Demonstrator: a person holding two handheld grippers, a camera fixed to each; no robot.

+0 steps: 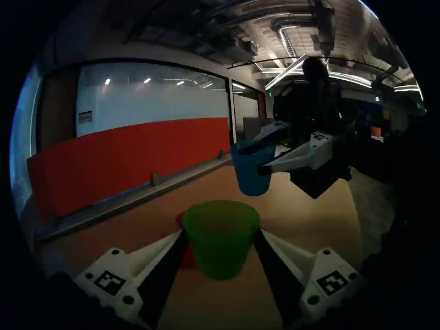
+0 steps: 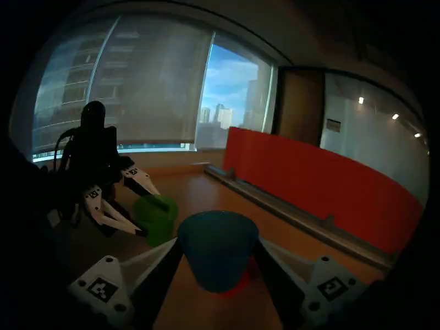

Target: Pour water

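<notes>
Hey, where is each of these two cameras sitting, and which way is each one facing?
Left gripper view: rides the left gripper, looking along its own fingers past the green cup it grips, toward the red wall panel; a person's silhouette stands beyond.
Right gripper view: rides the right gripper, looking past its blue cup toward the window.
Shared: both cups, both grippers, the wooden table, the red wall panel; the cameras roughly face each other.

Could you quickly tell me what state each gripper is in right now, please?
Left gripper: closed, holding the green cup.
Right gripper: closed, holding the blue cup.
</notes>
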